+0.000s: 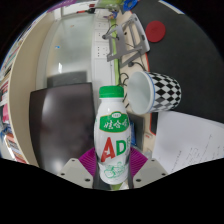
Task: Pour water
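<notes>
Gripper view: gripper [112, 172] clamped on upright bottle [113, 130] beside cup [152, 91].

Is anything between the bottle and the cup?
No, nothing visible. The bottle sits between the gripper fingers, apparently gripped, and the checkered cup lies tipped just beyond it to the right, its mouth facing the bottle. The gap is bare.

A dark chair [52, 118] stands by the white table [70, 50], with white paper [188, 152] lying opposite.
</notes>
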{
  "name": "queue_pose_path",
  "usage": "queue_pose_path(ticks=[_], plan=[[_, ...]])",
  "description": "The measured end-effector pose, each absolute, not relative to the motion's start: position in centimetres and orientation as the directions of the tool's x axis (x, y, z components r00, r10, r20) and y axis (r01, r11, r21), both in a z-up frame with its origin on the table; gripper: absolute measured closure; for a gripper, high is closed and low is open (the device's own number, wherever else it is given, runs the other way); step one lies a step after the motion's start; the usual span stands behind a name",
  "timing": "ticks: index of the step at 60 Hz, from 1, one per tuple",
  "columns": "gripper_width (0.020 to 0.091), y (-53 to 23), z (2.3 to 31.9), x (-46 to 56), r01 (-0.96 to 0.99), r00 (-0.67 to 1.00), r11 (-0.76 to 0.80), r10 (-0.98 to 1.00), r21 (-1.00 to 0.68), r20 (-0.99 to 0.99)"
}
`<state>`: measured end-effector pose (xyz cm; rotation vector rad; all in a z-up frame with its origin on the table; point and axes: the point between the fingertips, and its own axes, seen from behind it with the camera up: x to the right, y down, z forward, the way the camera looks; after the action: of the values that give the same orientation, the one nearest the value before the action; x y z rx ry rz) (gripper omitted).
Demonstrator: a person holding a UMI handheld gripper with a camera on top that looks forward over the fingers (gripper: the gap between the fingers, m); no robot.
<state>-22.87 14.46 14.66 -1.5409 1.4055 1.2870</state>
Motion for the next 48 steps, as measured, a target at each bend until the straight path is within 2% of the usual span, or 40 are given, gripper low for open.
queue_pose_path(ticks=[6, 12, 19, 27, 33, 40, 48], plan=[[0.0706, 14.2, 17.5, -21.4, -0.969, 0.126, -0.238, -0.262, -0.063, -0.957], [0.0689, 13.9, 20.5, -18.0, -0.869, 0.462, -0.295, -0.198, -0.397, -0.864], [0.0688, 13.1, 23.1, -10.3, -0.606, 0.795, -0.257, -0.180, -0.753, -0.579], [0.0686, 12.2, 24.8, -1.1, -0.281, 0.944, -0.188, -0.228, -0.941, -0.236], [0.0688, 12.3, 22.9, 3.8, -0.140, 0.961, -0.192, -0.263, -0.971, -0.086], [0.0689, 12.9, 17.8, 7.3, -0.047, 0.965, -0.254, -0.262, -0.966, 0.022], [0.0687, 13.9, 12.8, 9.9, -0.045, 0.965, -0.286, -0.262, -0.957, 0.033]])
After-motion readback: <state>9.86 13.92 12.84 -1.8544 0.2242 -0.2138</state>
